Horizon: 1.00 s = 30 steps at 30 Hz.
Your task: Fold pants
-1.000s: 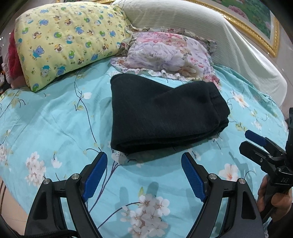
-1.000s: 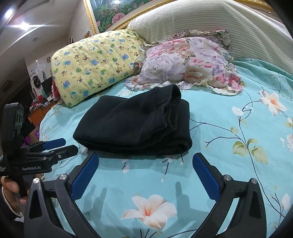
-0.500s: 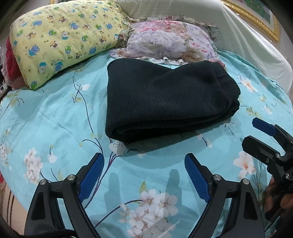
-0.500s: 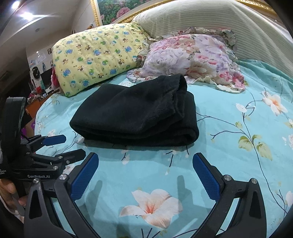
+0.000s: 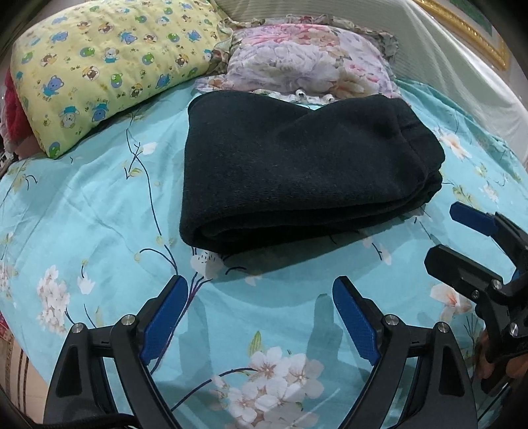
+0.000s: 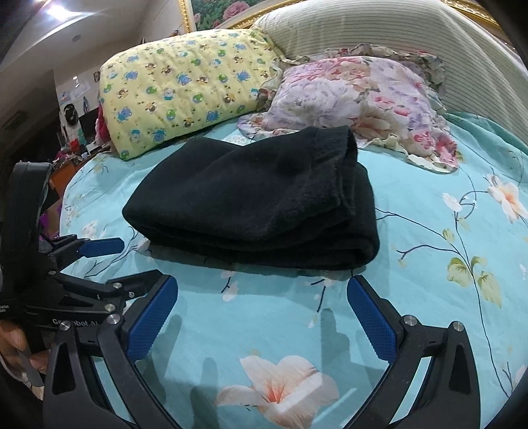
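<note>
The black pants (image 5: 297, 165) lie folded in a thick rectangular bundle on the turquoise flowered bed sheet (image 5: 82, 214); they also show in the right wrist view (image 6: 257, 204). My left gripper (image 5: 260, 293) is open and empty, just short of the bundle's near edge. My right gripper (image 6: 264, 290) is open and empty, also just short of the near edge. The right gripper shows at the right of the left wrist view (image 5: 462, 237). The left gripper shows at the left of the right wrist view (image 6: 132, 260).
A yellow bear-print pillow (image 5: 99, 62) and a pink-purple floral pillow (image 5: 310, 56) lie behind the pants. A striped cushion and the gold-framed headboard (image 6: 379, 29) rise at the back. The bed's left edge drops toward room clutter (image 6: 72, 145).
Both grippers have moved closer to the folded pants, which now fill more of each view. Both stay open and empty; the pants have not moved.
</note>
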{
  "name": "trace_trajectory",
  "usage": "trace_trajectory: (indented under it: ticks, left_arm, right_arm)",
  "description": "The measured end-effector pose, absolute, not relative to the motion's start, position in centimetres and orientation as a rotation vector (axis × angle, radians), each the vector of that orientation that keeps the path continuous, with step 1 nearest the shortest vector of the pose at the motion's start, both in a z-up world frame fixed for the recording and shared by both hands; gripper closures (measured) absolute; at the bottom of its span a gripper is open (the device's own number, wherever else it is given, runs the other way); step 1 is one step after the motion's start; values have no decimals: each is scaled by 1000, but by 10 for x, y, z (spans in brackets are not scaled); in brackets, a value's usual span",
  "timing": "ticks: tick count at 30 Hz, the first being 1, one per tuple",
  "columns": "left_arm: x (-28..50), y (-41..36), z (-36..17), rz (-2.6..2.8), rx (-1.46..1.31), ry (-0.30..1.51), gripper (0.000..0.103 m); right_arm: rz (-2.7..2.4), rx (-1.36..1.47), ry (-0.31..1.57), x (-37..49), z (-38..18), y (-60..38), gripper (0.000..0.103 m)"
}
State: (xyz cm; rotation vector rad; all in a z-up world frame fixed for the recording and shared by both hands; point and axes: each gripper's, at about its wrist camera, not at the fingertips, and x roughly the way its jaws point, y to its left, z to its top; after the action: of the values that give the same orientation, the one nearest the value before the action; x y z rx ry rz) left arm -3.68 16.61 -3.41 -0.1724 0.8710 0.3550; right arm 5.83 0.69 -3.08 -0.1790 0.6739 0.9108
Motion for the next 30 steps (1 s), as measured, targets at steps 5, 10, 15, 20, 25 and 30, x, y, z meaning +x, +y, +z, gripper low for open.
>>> trace_trajectory:
  ticks: [5,10,15,20,25,30]
  left_arm:
    - [-32,168,-33,356,-171,884,13]
    - [-33,170,-32,366,-174,892,13]
    - [-32,170,-31,369,-172,907,13]
    - [-32,171,-28,373,-169,902,13]
    - [-33,173,-26,376,-174,895,13]
    - [-34,173,-25,379,-177,894,13]
  right_arm:
    - [909,-181,688,62,-29,10,1]
    - [917,-190,688,62,-26,14,1]
    - [921,-196,694,63,-26,16,1]
    - [915,-197,711,67,-25,18,1]
    - [914,-196,710,69,-24,18,1]
    - [915,-192,704,70,-23,18,1]
